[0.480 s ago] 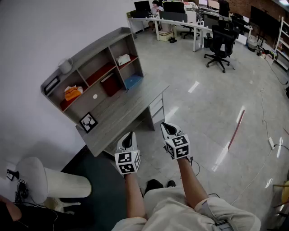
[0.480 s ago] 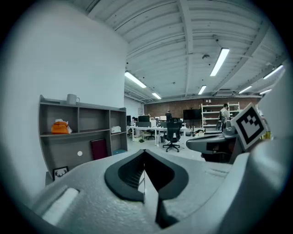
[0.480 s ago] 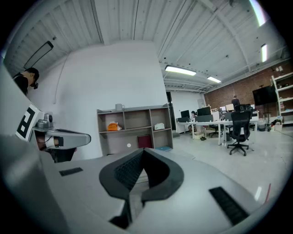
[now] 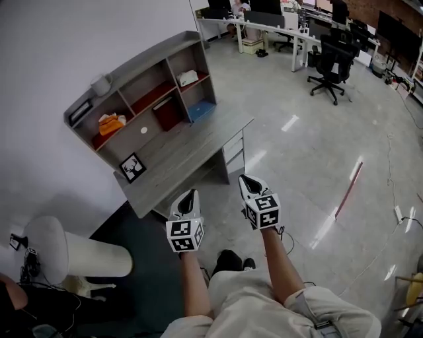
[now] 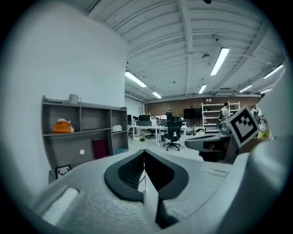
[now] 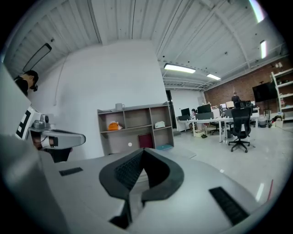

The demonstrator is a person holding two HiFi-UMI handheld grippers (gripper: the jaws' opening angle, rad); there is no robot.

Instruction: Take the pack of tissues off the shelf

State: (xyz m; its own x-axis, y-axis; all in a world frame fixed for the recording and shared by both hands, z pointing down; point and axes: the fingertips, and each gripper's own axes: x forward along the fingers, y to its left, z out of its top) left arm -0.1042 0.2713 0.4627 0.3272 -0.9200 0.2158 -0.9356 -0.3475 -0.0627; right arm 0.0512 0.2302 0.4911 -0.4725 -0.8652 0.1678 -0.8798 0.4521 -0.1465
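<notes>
Open-plan office, identified by long white desks carrying monitors, black swivel chairs, a grey writing desk with a shelf unit against a white wall, a glossy grey floor and ceiling strip lights.

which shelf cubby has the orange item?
The top-left cubby holds the orange item; the top-right one has a white pack, the lower middle a red item.
</notes>
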